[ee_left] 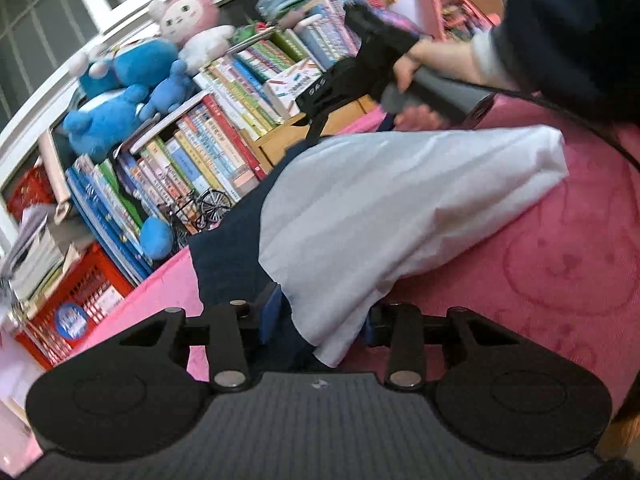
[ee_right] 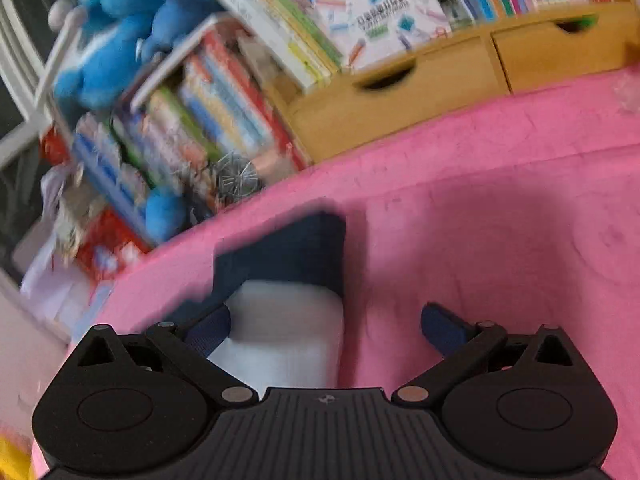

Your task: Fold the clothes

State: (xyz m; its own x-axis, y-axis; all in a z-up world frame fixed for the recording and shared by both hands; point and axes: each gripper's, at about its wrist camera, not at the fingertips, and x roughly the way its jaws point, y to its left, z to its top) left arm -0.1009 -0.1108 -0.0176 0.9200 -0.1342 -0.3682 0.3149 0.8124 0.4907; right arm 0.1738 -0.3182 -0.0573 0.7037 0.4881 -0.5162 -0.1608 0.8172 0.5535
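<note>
Writing first: the white box [ee_right: 384, 20] among the books [ee_left: 224, 136] carries printed characters under drawings of coloured pencils, too blurred to read. A black block [ee_left: 320, 92] near the right hand [ee_left: 416, 68] shows pale letters that cannot be made out, and the round blue sticker [ee_left: 71, 320] on the red crate [ee_left: 92, 280] is unreadable too. Book spines bear print, none legible.

The garment [ee_left: 392, 208], white with a navy part on its left, lies on the pink cover [ee_left: 560, 260] of the tabletop. In the left wrist view its near edge runs down between the fingers of the left gripper [ee_left: 320, 320]; the jaws stand narrowed with white and navy cloth bunched between them, pinching it. The cloth spreads from there toward the far right, where its white end rests on the cover just below the right hand.

In the right wrist view the right gripper [ee_right: 326, 330] has its jaws spread wide. The folded white and navy cloth [ee_right: 284, 300] lies just ahead of the left finger [ee_right: 210, 330], touching or nearly so; blur hides which. The right finger [ee_right: 444, 330] sits over bare pink cover, apart from the cloth.

Far left, blue plush toys [ee_left: 120, 92] and a pink one [ee_left: 188, 12] sit on the books. A wooden drawer unit [ee_right: 420, 88] stands at the far edge, with a small model bicycle [ee_left: 204, 208] to its left.
</note>
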